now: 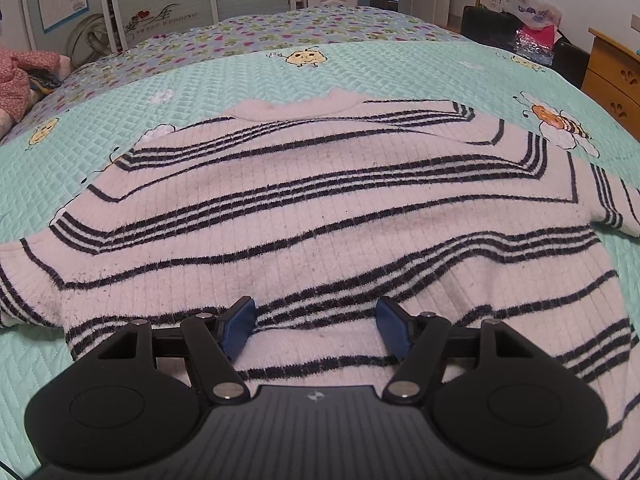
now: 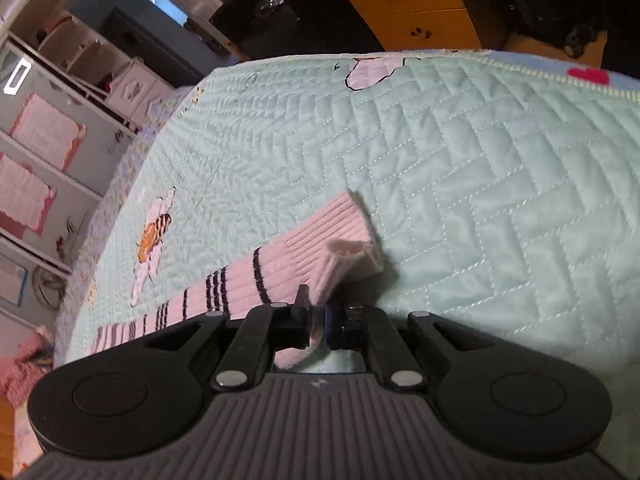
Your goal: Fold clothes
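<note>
Bedding in pale green quilted cloth [image 1: 248, 80], printed with bees and chicks, is spread over the bed, and a flowered cover [image 1: 280, 28] is seen at its far end. A pink sweater with dark stripes [image 1: 320, 208] is laid flat across the quilt, its collar [image 1: 296, 106] turned away from the left camera and its hem nearest the left tool [image 1: 316, 326]. That tool is held wide apart just above the lower part of the sweater, with nothing between its blue pads [image 1: 238, 326]. In the right wrist view one sleeve [image 2: 240, 288] is stretched out over the quilt toward the edge of the bed. Its ribbed cuff [image 2: 340, 240] is pinched in the right tool [image 2: 316, 322], whose jaws are pressed together on the knit.
</note>
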`<state>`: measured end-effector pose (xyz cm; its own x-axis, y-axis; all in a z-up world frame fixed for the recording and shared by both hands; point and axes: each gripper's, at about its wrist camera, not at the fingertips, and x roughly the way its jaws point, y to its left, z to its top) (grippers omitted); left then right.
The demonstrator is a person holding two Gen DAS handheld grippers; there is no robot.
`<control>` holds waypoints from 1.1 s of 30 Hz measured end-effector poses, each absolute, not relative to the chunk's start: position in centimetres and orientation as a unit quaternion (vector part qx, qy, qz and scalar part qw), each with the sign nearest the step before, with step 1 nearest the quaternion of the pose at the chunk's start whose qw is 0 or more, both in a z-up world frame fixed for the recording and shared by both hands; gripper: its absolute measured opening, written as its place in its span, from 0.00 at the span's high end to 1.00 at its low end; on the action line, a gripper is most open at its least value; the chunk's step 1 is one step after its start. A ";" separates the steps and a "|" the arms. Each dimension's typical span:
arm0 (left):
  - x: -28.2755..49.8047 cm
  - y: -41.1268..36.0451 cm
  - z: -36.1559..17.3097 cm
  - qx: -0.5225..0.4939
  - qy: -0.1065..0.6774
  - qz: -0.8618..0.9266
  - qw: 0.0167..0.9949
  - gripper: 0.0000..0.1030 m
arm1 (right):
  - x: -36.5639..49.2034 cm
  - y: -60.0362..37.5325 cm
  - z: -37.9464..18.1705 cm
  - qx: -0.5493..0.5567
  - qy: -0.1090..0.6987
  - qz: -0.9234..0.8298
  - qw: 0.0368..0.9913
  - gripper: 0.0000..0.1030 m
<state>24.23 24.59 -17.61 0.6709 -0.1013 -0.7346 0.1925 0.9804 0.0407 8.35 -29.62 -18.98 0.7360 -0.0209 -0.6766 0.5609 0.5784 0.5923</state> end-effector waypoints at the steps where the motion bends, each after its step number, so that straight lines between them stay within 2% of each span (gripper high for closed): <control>1: 24.2 24.6 -17.6 0.057 0.397 -0.079 0.913 0.32 | 8.4 -29.7 -18.8 0.417 0.324 -0.179 0.830 0.94; 4: 24.2 24.7 -17.5 0.053 0.396 -0.081 0.913 0.32 | 7.6 -29.8 -17.7 0.416 0.317 -0.227 0.821 0.86; 7: 24.0 25.4 -16.8 0.027 0.400 -0.090 0.912 0.34 | 5.2 -29.8 -16.6 0.449 0.289 -0.313 0.786 0.83; 9: 23.2 26.4 -16.1 -0.001 0.397 -0.095 0.913 0.35 | 4.7 -28.2 -15.2 0.431 0.280 -0.329 0.792 0.72; 13: 21.1 29.5 -14.6 -0.070 0.387 -0.078 0.916 0.35 | 8.8 -20.8 -12.7 0.358 0.305 -0.216 0.856 0.63; 15: 19.8 32.3 -13.9 -0.121 0.381 -0.043 0.916 0.35 | 12.2 -15.3 -12.7 0.347 0.339 -0.113 0.867 0.49; 19: 17.8 39.0 -12.1 -0.169 0.355 0.047 0.918 0.35 | 17.7 -3.1 -15.1 0.365 0.419 0.106 0.825 0.48; 22: 16.8 44.5 -11.0 -0.169 0.334 0.128 0.919 0.35 | 19.3 6.6 -16.4 0.324 0.453 0.219 0.801 0.48; 25: 16.8 49.8 -10.8 -0.149 0.337 0.198 0.908 0.34 | 18.7 13.5 -17.0 0.304 0.453 0.290 0.786 0.46; 27: 16.9 52.5 -11.4 -0.152 0.337 0.217 0.903 0.34 | 19.9 16.0 -17.5 0.284 0.441 0.296 0.798 0.39; 33: 17.4 60.5 -13.2 -0.165 0.335 0.269 0.888 0.34 | 20.6 16.1 -19.6 0.261 0.366 0.312 0.837 0.38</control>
<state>17.41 60.51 -13.19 0.6310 0.3682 -0.6829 -0.5885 0.8007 -0.1121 20.61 16.08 -19.65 0.5373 0.7136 -0.4495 -0.3308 0.6686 0.6660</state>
